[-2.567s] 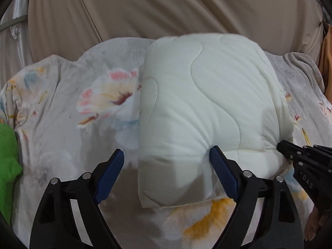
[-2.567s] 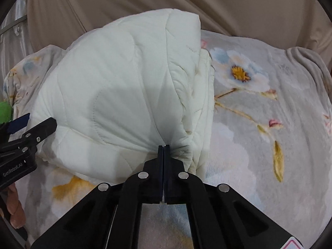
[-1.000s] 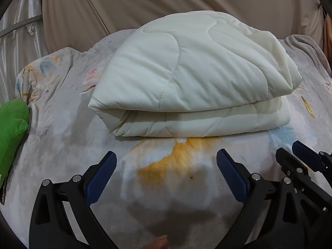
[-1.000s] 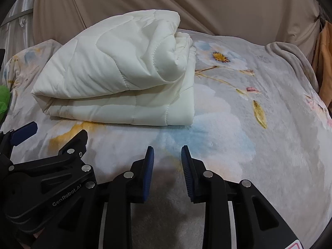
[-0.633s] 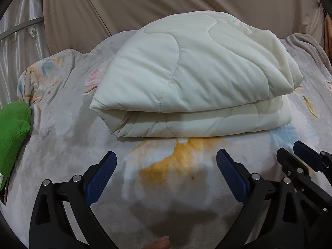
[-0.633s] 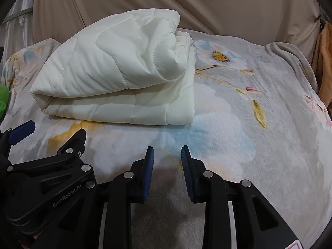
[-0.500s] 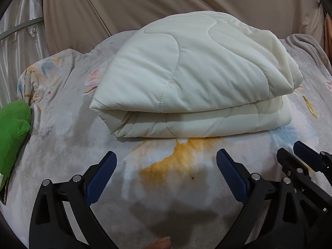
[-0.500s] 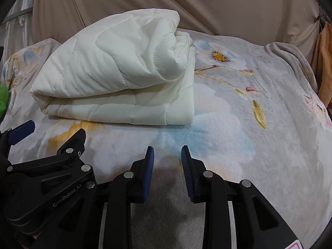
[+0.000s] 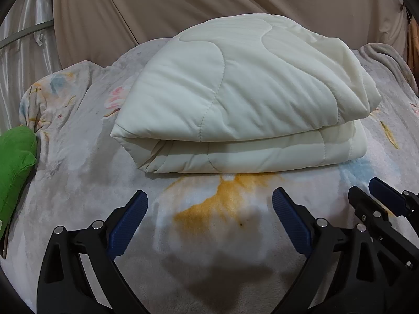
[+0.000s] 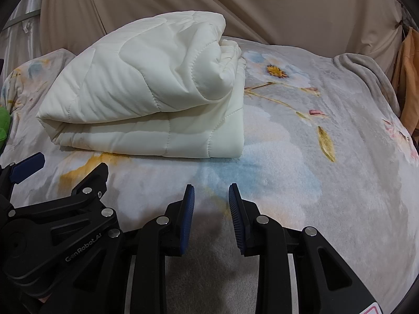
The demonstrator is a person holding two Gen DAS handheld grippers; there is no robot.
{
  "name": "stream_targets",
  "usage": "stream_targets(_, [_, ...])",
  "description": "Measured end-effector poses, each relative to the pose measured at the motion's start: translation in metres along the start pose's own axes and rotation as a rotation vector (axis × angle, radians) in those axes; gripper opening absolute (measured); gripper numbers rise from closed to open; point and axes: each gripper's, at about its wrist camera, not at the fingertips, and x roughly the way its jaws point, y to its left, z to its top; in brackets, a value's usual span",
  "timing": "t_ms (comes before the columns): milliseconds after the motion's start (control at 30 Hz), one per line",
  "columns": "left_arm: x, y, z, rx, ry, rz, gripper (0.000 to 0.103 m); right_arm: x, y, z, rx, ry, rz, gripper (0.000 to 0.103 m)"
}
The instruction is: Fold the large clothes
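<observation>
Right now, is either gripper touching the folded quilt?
Apart. The right wrist view shows floral blanket between the folded quilt and both the right gripper and left gripper.

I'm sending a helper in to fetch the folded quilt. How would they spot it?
Look at the bed's floral blanket. On it lies the cream quilt, folded into a thick bundle. It is plain with wavy stitching, unlike the printed blanket and the green cushion at the edge.

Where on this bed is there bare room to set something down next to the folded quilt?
The widest bare stretch of floral blanket lies right of the folded quilt, out to the grey rumpled edge. A narrower strip runs between the quilt's near edge and the open left gripper and right gripper. The left side is tighter, hemmed by the green cushion.
</observation>
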Motion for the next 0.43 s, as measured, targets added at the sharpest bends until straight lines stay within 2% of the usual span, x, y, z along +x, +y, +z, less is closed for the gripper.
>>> stream_targets(433, [-0.0010,-0.0031,-0.0001,0.005,-0.008,0.005,0.090,-0.0006,0.0032,-0.0001,-0.005,0.000,-0.012,0.028])
